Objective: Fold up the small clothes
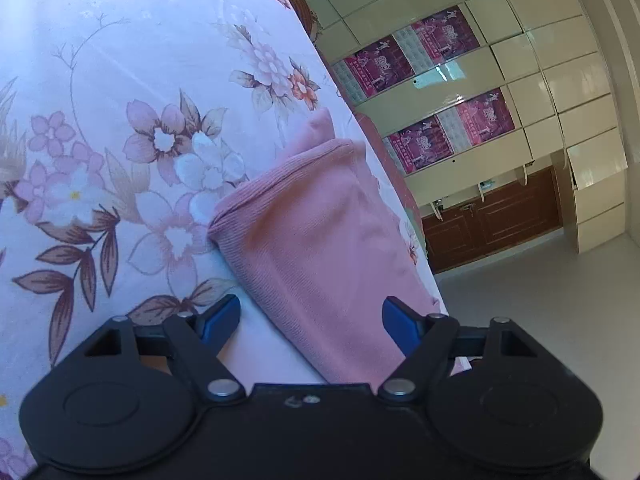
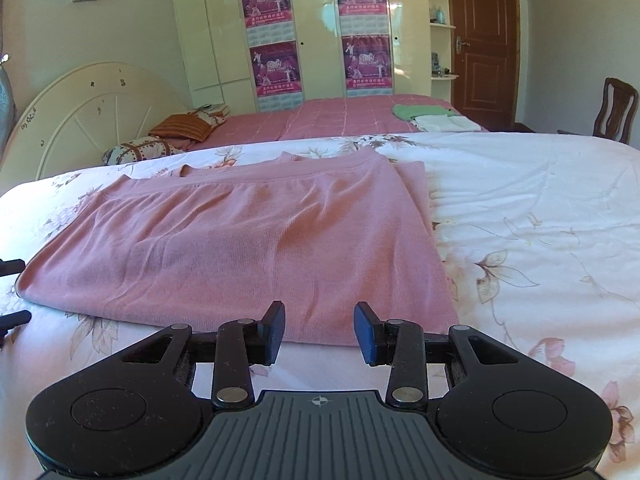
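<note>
Lying folded on the floral bedsheet (image 2: 520, 208), the pink garment (image 2: 240, 248) spreads flat across the bed. Left to right in the right wrist view: headboard (image 2: 80, 112) w/ pillows (image 2: 180, 126), wardrobe (image 2: 312, 32) w/ posters, green and white folded clothes (image 2: 432, 116) on the far bed, door (image 2: 482, 40), chair (image 2: 614, 110). Left gripper (image 1: 311, 322) jaws wide, pink cloth between them but not pinched. Right gripper (image 2: 320, 332) jaws apart, empty, just at the garment's near edge
</note>
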A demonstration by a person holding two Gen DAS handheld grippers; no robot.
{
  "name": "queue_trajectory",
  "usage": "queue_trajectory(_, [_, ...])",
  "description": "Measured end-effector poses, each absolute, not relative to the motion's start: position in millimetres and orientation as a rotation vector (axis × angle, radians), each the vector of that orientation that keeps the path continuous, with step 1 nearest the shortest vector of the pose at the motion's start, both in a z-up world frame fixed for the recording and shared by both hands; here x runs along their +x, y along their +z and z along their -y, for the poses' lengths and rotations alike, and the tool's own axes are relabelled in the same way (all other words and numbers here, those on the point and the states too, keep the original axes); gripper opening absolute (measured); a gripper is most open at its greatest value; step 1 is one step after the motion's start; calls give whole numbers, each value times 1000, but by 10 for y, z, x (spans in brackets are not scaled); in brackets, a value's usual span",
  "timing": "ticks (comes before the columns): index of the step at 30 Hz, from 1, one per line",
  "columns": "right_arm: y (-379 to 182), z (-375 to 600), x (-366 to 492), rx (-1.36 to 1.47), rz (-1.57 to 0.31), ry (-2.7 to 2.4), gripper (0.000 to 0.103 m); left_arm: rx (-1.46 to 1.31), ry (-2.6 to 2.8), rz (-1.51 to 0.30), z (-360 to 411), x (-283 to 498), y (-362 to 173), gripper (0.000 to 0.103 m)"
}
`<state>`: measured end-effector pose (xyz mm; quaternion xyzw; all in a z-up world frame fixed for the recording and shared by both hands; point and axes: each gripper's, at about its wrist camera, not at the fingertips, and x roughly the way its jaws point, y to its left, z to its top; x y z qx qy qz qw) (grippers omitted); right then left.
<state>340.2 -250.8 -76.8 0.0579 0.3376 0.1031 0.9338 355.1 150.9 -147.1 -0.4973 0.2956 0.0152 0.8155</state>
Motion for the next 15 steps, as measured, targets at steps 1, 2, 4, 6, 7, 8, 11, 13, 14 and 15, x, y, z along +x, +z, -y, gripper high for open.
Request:
queue_trajectory(1, [-777,2487,3437,125,-690,217,38,-1065,34,-619,-1510,3598,-1480,78])
queue_trajectory(2, [-780,2465,3462,129,-686,221,38,-1064,40,-607,-1502,3643,-1486,78])
queue_trajectory(4, [-774,2398,3518,137,-670,225,38,-1045,53,-587,-1460,3736,-1483,78])
queue_trajectory(6, [-744,2343,3565,147,-652,224,36,-1018,66,-561,-1409,3823,-1479,78])
queue_trajectory(7, [-711,2320,3585,156,-633,228,28,-1015,71,-543,-1405,3852,-1483,78])
queue_trajectory(8, [-676,2293,3604,161,-620,239,10,-1019,74,-528,-1399,3873,-1485,78])
queue_trajectory(11, [-587,2194,3673,155,-611,245,8,-1054,82,-494,-1419,3927,-1496,78])
queue_trajectory(13, [-546,2136,3700,153,-614,254,8,-1080,88,-488,-1438,3977,-1498,78])
queue_trajectory(14, [-533,2097,3713,148,-617,261,8,-1098,93,-481,-1450,3995,-1502,78])
queue_trajectory(15, [-521,2061,3726,140,-620,265,9,-1113,98,-474,-1461,4006,-1507,78])
